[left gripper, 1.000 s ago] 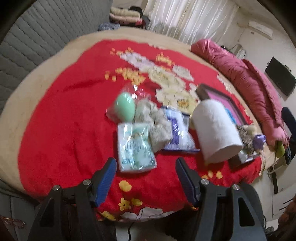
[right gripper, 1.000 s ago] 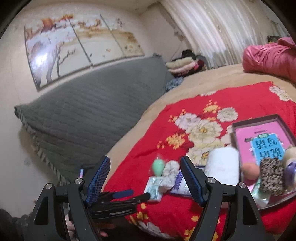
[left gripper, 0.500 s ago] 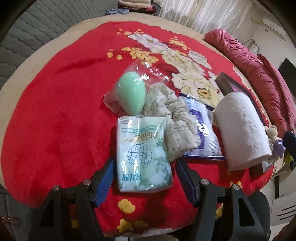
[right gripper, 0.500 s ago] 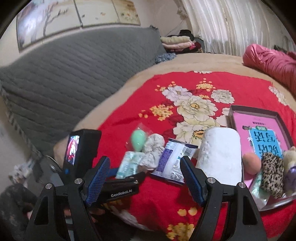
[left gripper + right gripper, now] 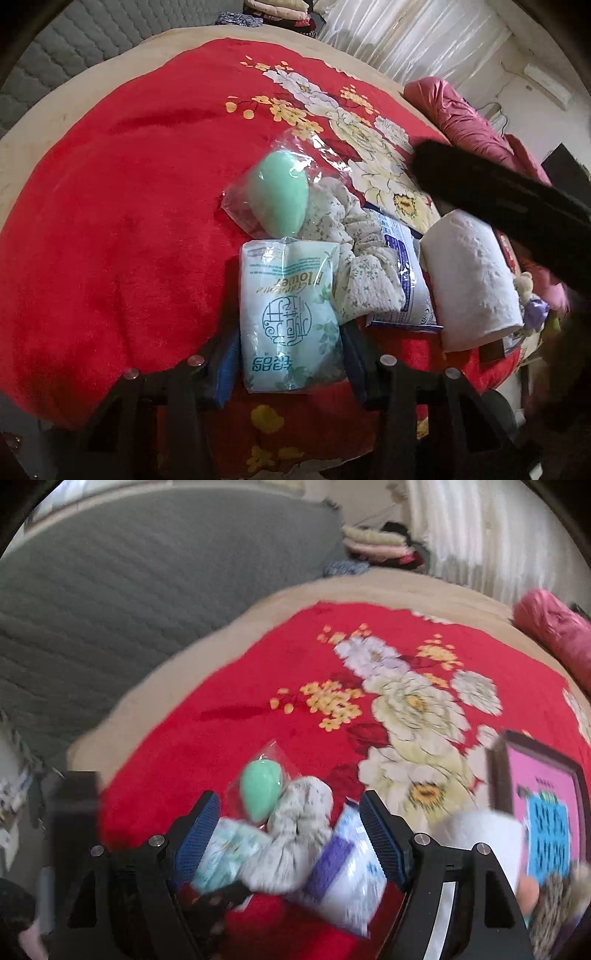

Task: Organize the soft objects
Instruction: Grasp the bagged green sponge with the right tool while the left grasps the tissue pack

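A pale green tissue pack (image 5: 290, 317) lies on the red flowered blanket (image 5: 110, 229), and my left gripper (image 5: 290, 363) is open with a finger on each side of its near end. Behind it lie a bagged green sponge egg (image 5: 279, 199), a floral scrunchie (image 5: 354, 254), a blue-and-white packet (image 5: 404, 273) and a white paper roll (image 5: 472, 280). My right gripper (image 5: 291, 834) is open above the scrunchie (image 5: 291, 834), the packet (image 5: 347, 875), the tissue pack (image 5: 221, 853) and the egg (image 5: 260, 792).
A dark-framed tray with a pink book (image 5: 546, 812) holds small soft items at the right. A grey quilted headboard (image 5: 129, 590) stands at the back left. A rolled pink quilt (image 5: 472, 122) lies at the far right. The right gripper's dark body (image 5: 517, 214) crosses the left wrist view.
My left gripper has moved forward and down until its fingers straddle the tissue pack. My right gripper has swung in and down over the pile of soft items.
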Motion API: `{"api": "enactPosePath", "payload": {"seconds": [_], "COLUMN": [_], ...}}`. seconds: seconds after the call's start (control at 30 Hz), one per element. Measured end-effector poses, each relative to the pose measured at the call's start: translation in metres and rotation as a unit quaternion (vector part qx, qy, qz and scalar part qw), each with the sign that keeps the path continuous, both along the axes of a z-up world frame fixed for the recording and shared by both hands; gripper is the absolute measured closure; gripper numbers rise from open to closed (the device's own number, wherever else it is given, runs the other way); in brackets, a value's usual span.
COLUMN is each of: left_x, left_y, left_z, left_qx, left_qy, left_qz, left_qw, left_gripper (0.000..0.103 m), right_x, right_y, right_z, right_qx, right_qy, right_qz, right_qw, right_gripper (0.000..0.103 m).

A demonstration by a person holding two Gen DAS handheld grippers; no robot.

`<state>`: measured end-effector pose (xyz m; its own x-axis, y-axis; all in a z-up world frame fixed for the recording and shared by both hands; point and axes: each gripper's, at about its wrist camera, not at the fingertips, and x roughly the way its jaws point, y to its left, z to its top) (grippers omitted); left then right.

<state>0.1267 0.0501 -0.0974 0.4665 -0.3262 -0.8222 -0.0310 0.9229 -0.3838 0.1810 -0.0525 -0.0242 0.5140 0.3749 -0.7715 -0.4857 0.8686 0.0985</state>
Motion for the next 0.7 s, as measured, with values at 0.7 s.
{"api": "enactPosePath", "payload": {"seconds": [0.7], "left_x": [-0.005], "left_y": [0.008], "left_z": [0.006], "left_qx": [-0.013], "left_qy": [-0.023], "left_qz": [0.006], "left_qw": [0.9996], "left_gripper": [0.055], "right_x": [0.049], "right_y": [0.065], "right_z": [-0.06], "right_qx": [-0.069], "right_qy": [0.057], "right_qz": [0.113], "right_qw": [0.99], "right_gripper": [0.054]}}
